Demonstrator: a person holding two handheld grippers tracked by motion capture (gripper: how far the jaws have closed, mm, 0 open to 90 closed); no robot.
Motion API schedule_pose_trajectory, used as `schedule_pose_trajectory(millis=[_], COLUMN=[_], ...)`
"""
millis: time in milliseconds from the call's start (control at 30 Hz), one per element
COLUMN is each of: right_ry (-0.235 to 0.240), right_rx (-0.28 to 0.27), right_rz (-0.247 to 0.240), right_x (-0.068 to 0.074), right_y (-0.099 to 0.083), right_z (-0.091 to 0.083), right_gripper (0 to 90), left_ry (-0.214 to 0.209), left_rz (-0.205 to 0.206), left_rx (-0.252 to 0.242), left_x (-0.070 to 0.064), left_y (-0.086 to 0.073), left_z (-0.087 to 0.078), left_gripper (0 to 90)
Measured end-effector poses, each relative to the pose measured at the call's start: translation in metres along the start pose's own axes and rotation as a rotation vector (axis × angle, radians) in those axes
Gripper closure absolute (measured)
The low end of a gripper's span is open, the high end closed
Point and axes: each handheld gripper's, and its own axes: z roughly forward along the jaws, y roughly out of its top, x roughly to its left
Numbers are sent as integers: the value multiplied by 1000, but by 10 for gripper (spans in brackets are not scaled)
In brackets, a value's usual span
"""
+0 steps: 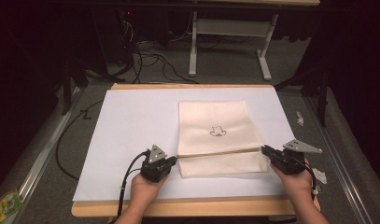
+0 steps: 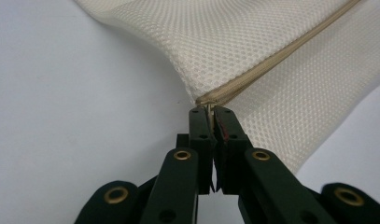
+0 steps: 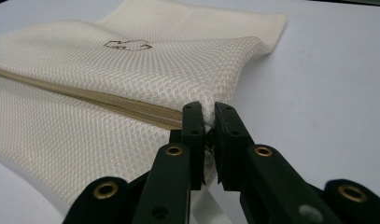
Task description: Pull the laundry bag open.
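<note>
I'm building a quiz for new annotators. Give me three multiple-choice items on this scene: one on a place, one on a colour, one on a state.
1. Where does the left gripper grip the mesh bag?
A. at the zipper's end
B. at the far edge
C. on the printed mark

2. What colour is the mesh bag?
A. blue
B. cream
C. red

3. How does the right gripper stand?
A. wide open above the bag
B. lying on the floor
C. shut on the bag's edge

Answers: 1 A, the left gripper view shows the jaws pinching where the zipper ends. 2 B, the mesh is cream in all views. 3 C, fabric sits pinched between its jaws.
</note>
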Motion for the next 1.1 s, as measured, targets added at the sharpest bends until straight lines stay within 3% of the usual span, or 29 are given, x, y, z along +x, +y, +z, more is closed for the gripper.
schedule_pose_trajectory(millis=[167, 267, 300, 367, 400, 467, 500, 533, 567, 700, 733, 800, 833, 867, 900, 1000, 1100], right_ry=[22, 23, 39, 54, 48, 37, 32, 32, 13, -13, -24, -35, -35, -49, -49, -71, -100], right_rx=[10, 17, 9, -18, -39, -60, -71, -71, -81, -94, -93, -86, -86, -82, -82, -92, -115], right_rz=[22, 34, 33, 20, 10, -4, -14, -14, -14, -13, -15, -2, -2, -1, -1, 15, 41], right_x=[-5, -5, -5, -4, -3, -2, -3, -3, -5, -10, -15, -19, -19, -25, -25, -34, -42], right_y=[-7, -8, -8, -7, -7, -7, -6, -6, -6, -4, -5, -6, -6, -7, -7, -8, -10], right_z=[0, 0, 0, 0, -1, -3, -3, -3, -5, -8, -10, -11, -11, -11, -11, -15, -25], right_gripper=[796, 729, 644, 496, 386, 307, 274, 274, 216, 178, 172, 165, 165, 157, 157, 151, 152], left_ry=[-20, -31, -35, -38, -20, 6, 6, 23, 45, 70, 89, 135, 135, 190, 190, 290, 324], left_rz=[-17, -27, -42, -53, -49, -31, -31, -18, -10, -25, -18, -12, -12, -8, -8, -27, -77], left_rx=[-3, 1, 2, -24, -72, -117, -117, -133, -146, -174, -196, -187, -187, -167, -167, -153, -186], left_x=[2, 4, 5, 8, 9, 11, 11, 12, 13, 23, 32, 44, 44, 58, 58, 79, 93], left_y=[-1, -3, -2, -2, 0, 2, 2, 3, 5, 7, 7, 6, 6, 3, 3, -5, -13], left_z=[1, 2, 2, -1, -6, -13, -13, -15, -18, -28, -35, -43, -43, -51, -51, -68, -87], left_gripper=[868, 810, 695, 567, 478, 400, 370, 370, 319, 257, 247, 228, 213, 198, 184, 175, 171])
